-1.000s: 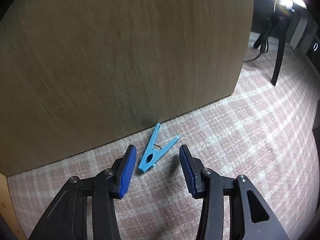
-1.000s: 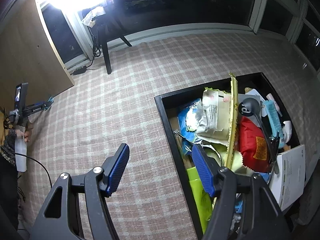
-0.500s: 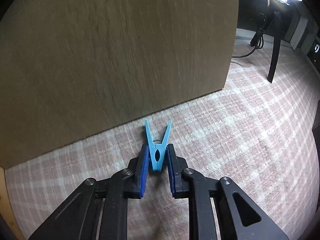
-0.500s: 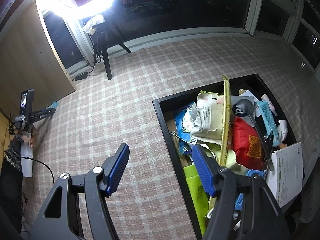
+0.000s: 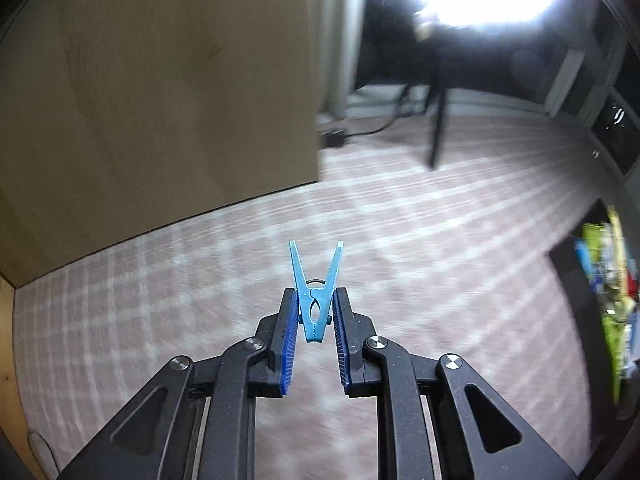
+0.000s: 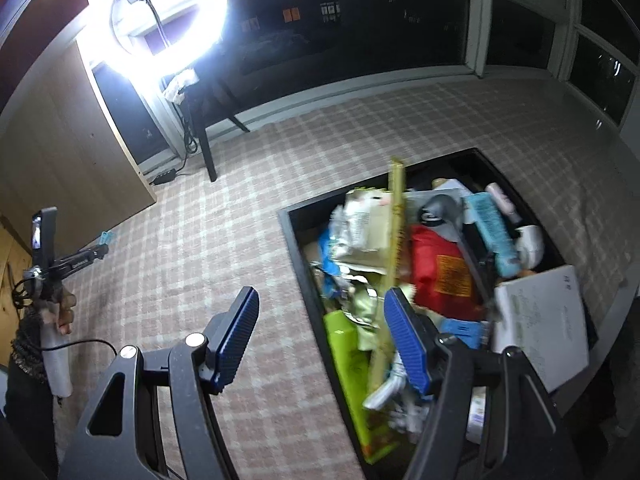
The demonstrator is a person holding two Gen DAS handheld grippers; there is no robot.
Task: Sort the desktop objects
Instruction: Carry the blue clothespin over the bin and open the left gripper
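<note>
Blue peg [image 5: 315, 303]: pinched tight in the left gripper [image 5: 314, 309], up off the checked cloth [image 5: 440, 280].
Right gripper [image 6: 320, 336]: fingers wide apart, empty, over the black tray [image 6: 294, 240].

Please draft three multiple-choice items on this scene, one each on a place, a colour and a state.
1. Where is the black tray of mixed items, seen from the right wrist?
A. on the checked cloth, at the right
B. on top of the wooden panel
C. hanging from the ring light

2. What colour is the clothes peg?
A. red
B. light blue
C. black

3. How do the jaws of the left gripper stand?
A. wide apart and empty
B. closed on the clothes peg
C. closed on a sheet of paper

Key: 1 A, the tray lies flat on the checked cloth. 2 B, the left wrist view shows it light blue. 3 B, both blue pads press its sides, with its two legs pointing away from the camera.
</note>
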